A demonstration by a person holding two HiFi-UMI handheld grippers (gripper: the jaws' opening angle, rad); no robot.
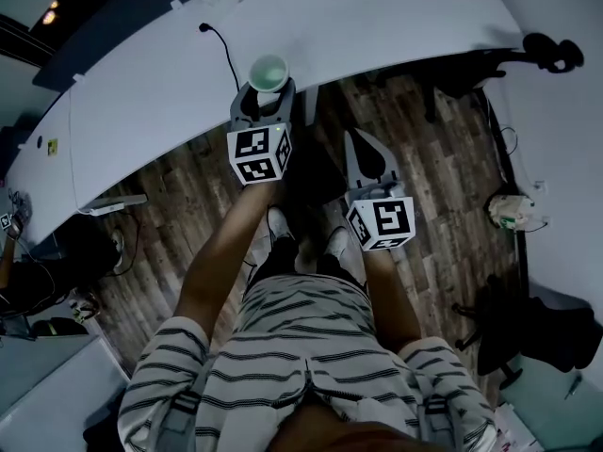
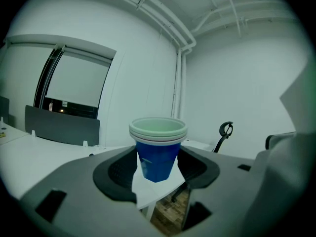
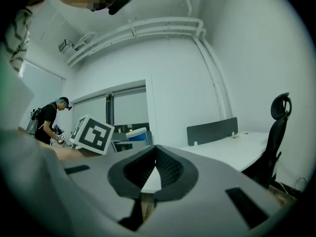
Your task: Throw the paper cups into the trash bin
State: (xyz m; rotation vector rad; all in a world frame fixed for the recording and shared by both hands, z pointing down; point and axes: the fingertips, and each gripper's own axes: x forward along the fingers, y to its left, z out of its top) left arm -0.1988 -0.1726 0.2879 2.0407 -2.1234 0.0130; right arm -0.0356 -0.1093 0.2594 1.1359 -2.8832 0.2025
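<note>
Left tool (image 1: 265,100) is clamped wide around the nested cups (image 2: 158,151), holding them upright over the table (image 1: 141,102) edge. Right tool (image 3: 154,168) is closed on nothing. Looks like the carry step. Next up is finding the bin, which no view shows.

Long white curved table (image 1: 377,26) w/ a black cable (image 1: 226,55) lying on it nr the front edge, small yellow item (image 1: 52,145) at its left end. Below: wood-plank floor (image 1: 443,158), black chair (image 1: 537,332) standing on it at right, person's shoes (image 1: 280,226) at centre.
</note>
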